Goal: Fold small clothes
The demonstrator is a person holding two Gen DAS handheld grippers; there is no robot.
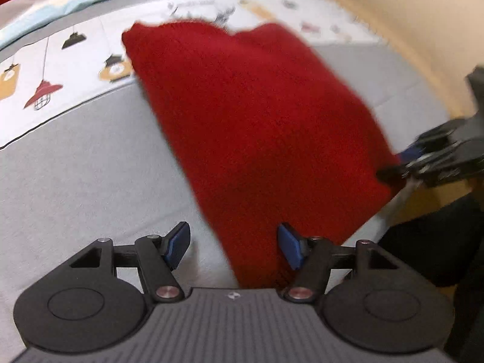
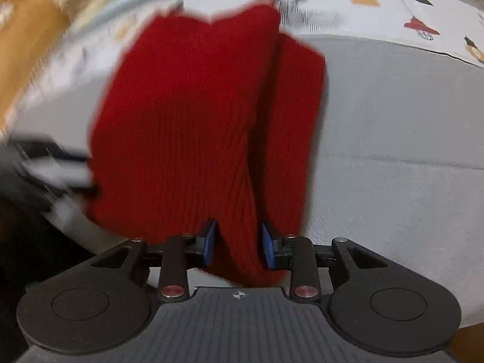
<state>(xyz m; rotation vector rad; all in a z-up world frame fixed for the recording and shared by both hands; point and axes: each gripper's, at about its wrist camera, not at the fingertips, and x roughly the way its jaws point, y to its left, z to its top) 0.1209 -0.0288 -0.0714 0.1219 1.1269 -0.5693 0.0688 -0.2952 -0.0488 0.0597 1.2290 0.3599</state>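
Note:
A red knitted garment (image 1: pixel 257 127) lies folded lengthwise on the grey bed cover (image 1: pixel 75 166). My left gripper (image 1: pixel 234 246) is open, its blue pads apart, with the garment's near edge lying between them. In the right wrist view the red garment (image 2: pixel 187 121) runs away from me, with a second layer showing along its right side. My right gripper (image 2: pixel 239 246) has its blue pads on either side of a thick fold of the garment; the pads stand apart with cloth between them. The right gripper also shows blurred in the left wrist view (image 1: pixel 393 175) at the garment's right edge.
A white cloth printed with lamps (image 1: pixel 45 69) lies across the far part of the bed, also showing in the right wrist view (image 2: pixel 423 24). A beige wall (image 1: pixel 393 15) stands on the right. A dark shape (image 1: pixel 438 242) sits at the lower right.

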